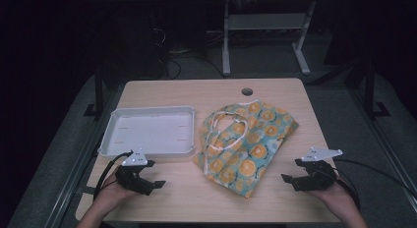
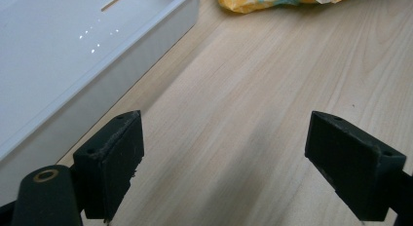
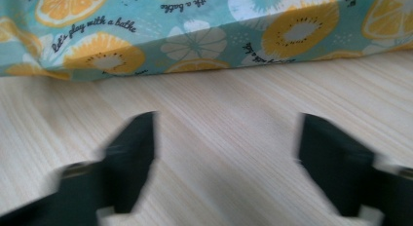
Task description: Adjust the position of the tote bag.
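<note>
Fruit-print cloth bag lies crumpled on the counter, just right of the white tray. We have the left tool below the tray and the right tool right of the bag, both released, nothing gripped. Risk: pinching one layer or the white handles drags the bag and bumps the tray. Tray is empty.

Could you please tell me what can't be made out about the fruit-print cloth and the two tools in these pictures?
- Fruit-print cloth: underside hidden by its own folds, high view; cut off by the top edge in the right gripper view.
- Right tool: blurred in its own view.
- Left tool: bottom edge crops its body.
</note>
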The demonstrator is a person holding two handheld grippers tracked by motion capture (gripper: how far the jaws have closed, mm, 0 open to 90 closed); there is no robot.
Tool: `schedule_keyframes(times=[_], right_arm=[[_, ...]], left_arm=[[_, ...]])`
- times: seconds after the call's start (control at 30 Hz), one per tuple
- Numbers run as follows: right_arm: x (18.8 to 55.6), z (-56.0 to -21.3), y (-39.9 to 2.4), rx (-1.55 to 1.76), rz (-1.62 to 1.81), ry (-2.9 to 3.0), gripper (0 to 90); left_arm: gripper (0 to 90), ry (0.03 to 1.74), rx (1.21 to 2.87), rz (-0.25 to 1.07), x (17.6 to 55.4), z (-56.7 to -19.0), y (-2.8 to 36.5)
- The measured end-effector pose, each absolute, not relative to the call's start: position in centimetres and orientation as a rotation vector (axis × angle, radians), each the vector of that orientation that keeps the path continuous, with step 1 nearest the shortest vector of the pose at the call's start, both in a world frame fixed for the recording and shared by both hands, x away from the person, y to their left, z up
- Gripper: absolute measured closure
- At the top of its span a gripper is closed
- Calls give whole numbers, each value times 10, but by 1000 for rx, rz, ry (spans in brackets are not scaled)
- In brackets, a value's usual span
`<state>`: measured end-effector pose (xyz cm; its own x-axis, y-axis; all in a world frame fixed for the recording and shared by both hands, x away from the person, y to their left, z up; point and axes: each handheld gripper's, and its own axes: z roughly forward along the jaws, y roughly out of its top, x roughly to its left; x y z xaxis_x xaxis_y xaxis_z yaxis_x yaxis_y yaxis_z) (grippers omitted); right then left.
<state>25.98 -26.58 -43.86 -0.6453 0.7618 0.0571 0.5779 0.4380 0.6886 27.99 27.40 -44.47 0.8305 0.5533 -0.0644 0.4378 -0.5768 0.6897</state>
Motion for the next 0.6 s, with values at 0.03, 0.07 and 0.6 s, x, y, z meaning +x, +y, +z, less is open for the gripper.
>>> schedule_keyframes(times=[0.03,0.07,0.6], right_arm=[[260,-437,-265,1164,1001,2441,358],[261,-435,-265,1168,1005,2445,420],[293,-419,-264,1210,1008,2469,896]], left_arm=[[141,722,2272,203,280,-445,274],[142,721,2269,203,280,-444,273],[142,706,2273,193,278,-445,269]])
